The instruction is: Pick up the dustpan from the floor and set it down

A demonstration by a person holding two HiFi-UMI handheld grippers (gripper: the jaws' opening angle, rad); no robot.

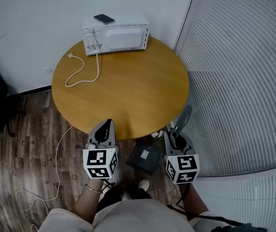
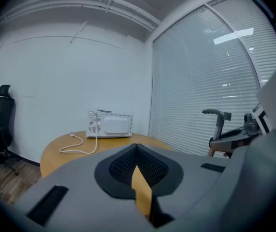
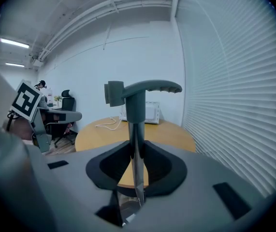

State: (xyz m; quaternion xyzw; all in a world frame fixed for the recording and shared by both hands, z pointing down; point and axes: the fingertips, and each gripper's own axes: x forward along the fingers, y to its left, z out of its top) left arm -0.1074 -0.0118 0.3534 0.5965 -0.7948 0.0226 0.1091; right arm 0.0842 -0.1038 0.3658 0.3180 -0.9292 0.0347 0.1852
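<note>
My right gripper (image 1: 175, 138) is shut on the thin metal shaft (image 3: 137, 168) of the dustpan. The grey grip of its handle (image 3: 142, 88) stands upright above the jaws. In the head view the handle (image 1: 182, 120) rises beside the table's near edge. The dark pan (image 1: 146, 157) hangs below, between my two grippers and off the floor. My left gripper (image 1: 107, 125) is level with the right one, to the left of the pan. In the left gripper view its fingertips (image 2: 137, 147) meet, with nothing between them.
A round wooden table (image 1: 123, 95) lies just ahead, with a white microwave (image 1: 116, 35), a phone (image 1: 104, 19) on top of it and a loose white cable (image 1: 82, 69). Window blinds (image 1: 239, 71) curve along the right. A black office chair (image 2: 2, 124) stands at the left, and a thin cord (image 1: 55, 173) lies on the wood floor.
</note>
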